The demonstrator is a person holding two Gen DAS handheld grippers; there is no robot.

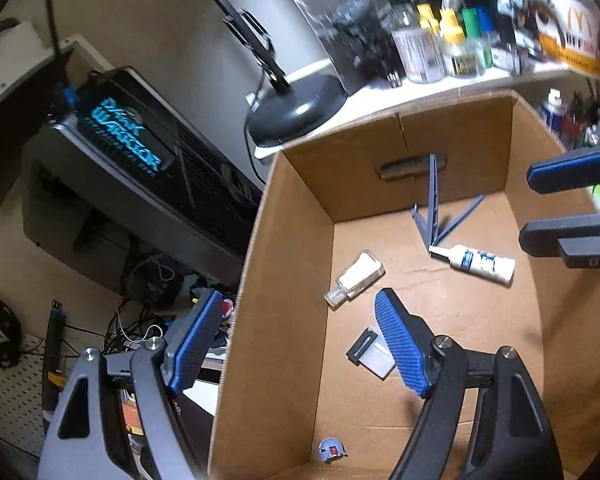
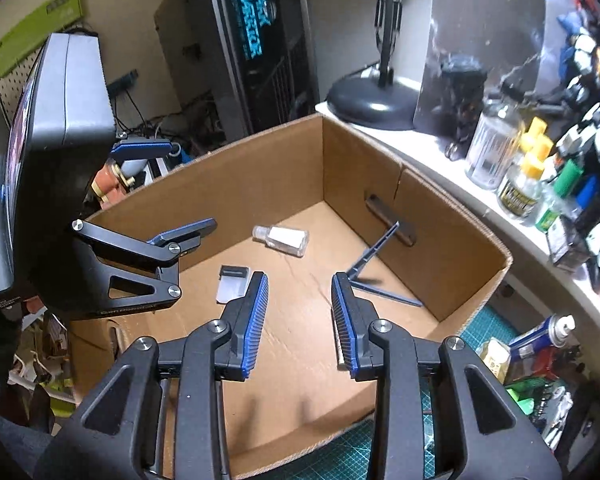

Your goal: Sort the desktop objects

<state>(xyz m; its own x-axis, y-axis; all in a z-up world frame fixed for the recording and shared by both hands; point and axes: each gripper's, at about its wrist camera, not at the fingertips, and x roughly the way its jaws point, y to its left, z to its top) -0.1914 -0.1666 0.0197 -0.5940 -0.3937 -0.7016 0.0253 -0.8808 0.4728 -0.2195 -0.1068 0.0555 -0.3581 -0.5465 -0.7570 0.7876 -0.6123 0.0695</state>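
Two blue-padded black grippers hang over an open brown cardboard box (image 2: 452, 240), both angled down into it and both empty. The left gripper (image 1: 300, 344) is spread wide, one pad outside the box's left wall and the other above its floor, nothing between them. The right gripper (image 2: 300, 320) has its jaws parted with a clear gap and grips nothing; a white sliver shows along the inner edge of its right pad, and I cannot tell what that is. Below them, on the box floor, lie the things already sorted: a small clear plastic bottle with a white label (image 1: 356, 278) on its side near the middle, a white squeeze tube with blue print (image 1: 476, 263) to its right, a grey-blue plastic stand (image 1: 436, 208) leaning against the far wall by the handle slot, a flat clear-and-black plastic piece (image 1: 370, 352) nearer the camera, and a small grey-blue model part (image 1: 332, 451) at the near edge. Judging by this, a drop-off is just finished. The next move probably calls for reaching to the cluttered white shelf (image 2: 428, 152) on the right, where the glass jars and yellow-capped bottles (image 2: 528, 168) stand crowded, so one must be picked without knocking its neighbours.
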